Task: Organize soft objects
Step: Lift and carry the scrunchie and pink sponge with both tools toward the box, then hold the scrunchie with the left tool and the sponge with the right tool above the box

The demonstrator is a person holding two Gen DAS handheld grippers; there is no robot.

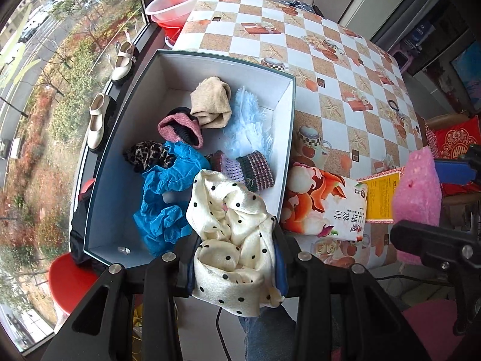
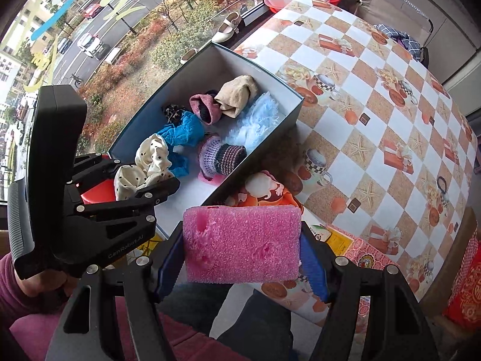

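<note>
Left tool (image 1: 237, 258) is clamped on a cream polka-dot scarf (image 1: 231, 225) at the near edge of the open box (image 1: 285, 126); a pink foam sponge (image 2: 242, 243) is gripped by the right tool (image 2: 240, 258) beside the box, above the checkered tabletop (image 2: 375, 114).

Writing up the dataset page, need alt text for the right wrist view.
The right gripper clamps a pink sponge above a checkered table. Beside it the left gripper holds a polka-dot scarf at an open box of soft items.
</note>
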